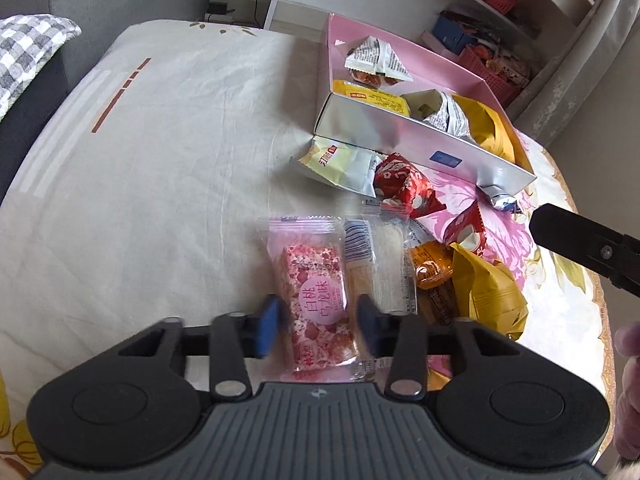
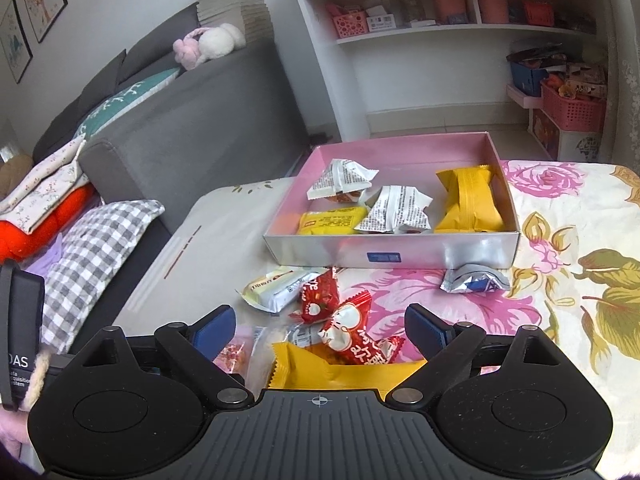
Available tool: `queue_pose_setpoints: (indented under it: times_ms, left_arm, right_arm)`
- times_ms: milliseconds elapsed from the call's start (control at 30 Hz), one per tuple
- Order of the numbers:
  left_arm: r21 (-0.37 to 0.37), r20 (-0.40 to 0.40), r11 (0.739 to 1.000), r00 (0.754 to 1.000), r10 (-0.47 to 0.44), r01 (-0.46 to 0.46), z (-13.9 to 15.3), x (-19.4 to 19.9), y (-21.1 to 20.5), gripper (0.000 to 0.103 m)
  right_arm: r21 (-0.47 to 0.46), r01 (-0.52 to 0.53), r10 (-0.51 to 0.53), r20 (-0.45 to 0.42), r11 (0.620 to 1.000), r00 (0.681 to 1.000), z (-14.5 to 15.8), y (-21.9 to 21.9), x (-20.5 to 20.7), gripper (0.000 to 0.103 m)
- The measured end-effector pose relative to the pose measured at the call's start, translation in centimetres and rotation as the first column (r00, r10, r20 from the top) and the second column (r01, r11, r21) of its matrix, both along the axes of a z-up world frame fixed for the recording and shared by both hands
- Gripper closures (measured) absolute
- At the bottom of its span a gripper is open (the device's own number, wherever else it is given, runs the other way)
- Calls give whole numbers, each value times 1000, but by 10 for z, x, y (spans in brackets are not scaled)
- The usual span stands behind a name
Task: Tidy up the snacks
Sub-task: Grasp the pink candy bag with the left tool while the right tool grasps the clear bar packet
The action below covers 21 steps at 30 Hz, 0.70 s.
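The left gripper (image 1: 318, 322) straddles a pink peach-flavoured snack packet (image 1: 314, 300), jaws apart, not yet pinching. The right gripper (image 2: 318, 330) hangs wide open over a yellow packet (image 2: 340, 372) and red wrappers (image 2: 352, 336) in the loose pile. Beyond sits the pink box (image 2: 384, 254), partly filled, on the floral cloth (image 2: 568, 240). The slick film may slide from the pads, and a clear-wrapped biscuit (image 1: 378, 264) touching the pink packet could be dragged along.

Pink box (image 2: 400, 148) holds five snacks; loose packets (image 2: 340, 320) beside it.
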<state>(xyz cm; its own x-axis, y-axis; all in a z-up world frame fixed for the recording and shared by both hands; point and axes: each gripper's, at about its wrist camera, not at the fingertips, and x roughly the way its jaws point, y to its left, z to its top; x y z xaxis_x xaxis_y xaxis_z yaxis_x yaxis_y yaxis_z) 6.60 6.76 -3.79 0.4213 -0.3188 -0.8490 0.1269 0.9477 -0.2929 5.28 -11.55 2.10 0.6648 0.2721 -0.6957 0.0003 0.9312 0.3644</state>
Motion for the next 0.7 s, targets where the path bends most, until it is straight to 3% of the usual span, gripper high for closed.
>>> queue_pose_setpoints:
  times_ms: [133,200,267,333,467,700]
  left_arm:
    - [19,2,1000,1000,13,-13,1,-3,7,73]
    - [43,19,999,1000,21,-22,3,-4,12,74]
    - [78,37,996,999,32,-34,5,-3,18,74]
    - [99,46,994,998,45,-50,4,-3,28,74]
    - [89,43,993,996,78,-81,4,-2,48,74]
    - [72,31,992,994,104,-106,5,4,63,74]
  right_arm:
    - [50,-24,23,5,998,1000,-4,9,7,15]
    - [87,-42,43,-5,995,999,-7,15,11,25]
    - [121,-62,66,-26,991,997,-12,23,16,42]
    - [126,-88,96,-54,988,994,-17,34,21,51]
    - [5,-151,150,-122,989,981,-24,68,23,55]
    - [-169,-270,242,-168,948,956,-37,116,14,55]
